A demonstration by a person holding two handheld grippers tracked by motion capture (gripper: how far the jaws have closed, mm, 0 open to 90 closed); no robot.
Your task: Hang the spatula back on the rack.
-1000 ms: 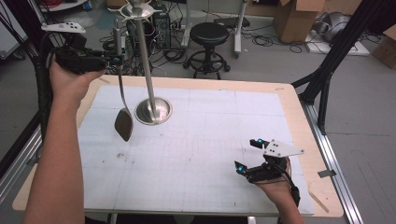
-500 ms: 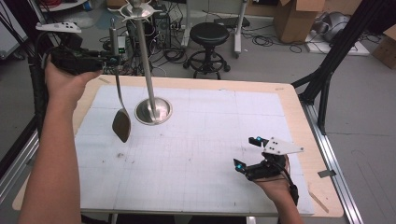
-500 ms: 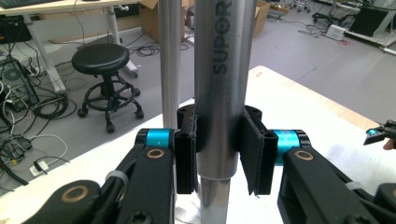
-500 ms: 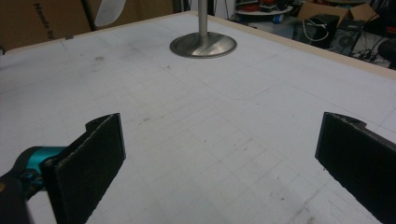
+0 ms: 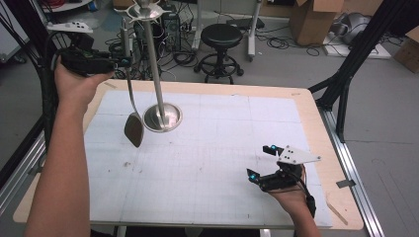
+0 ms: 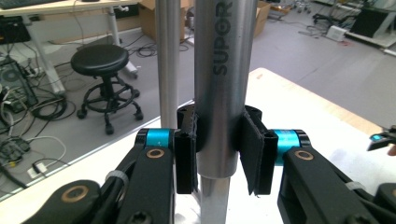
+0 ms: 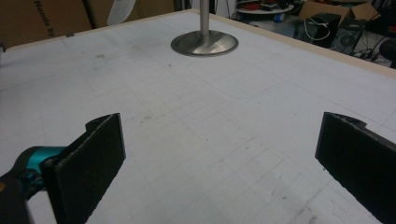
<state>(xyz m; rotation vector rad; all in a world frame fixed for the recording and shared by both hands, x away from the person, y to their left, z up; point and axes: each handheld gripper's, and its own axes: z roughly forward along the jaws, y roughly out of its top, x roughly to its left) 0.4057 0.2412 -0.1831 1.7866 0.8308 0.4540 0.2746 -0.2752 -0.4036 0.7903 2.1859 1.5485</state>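
Note:
My left gripper [image 5: 121,61] is raised over the table's far left corner, shut on the top of a long steel utensil's handle [image 6: 219,93] stamped SUPOR. The utensil hangs straight down, and its spoon-like head [image 5: 134,129] is just above the white mat; the head [image 7: 120,11] also appears in the right gripper view. Just to its right stands a steel stand with a thin pole [image 5: 154,64] on a round base [image 5: 162,117]. My right gripper [image 5: 261,161] rests low near the table's front right, its jaws open wide with nothing between them [image 7: 224,154].
A white gridded mat [image 5: 212,163] covers the wooden table [image 5: 316,113]. Beyond the far edge are a black stool [image 5: 221,37], tangled cables and cardboard boxes [image 5: 311,19]. A black frame post [image 5: 346,74] rises at the right.
The left hand has wobbled slightly with the hanging utensil. The right hand has kept still.

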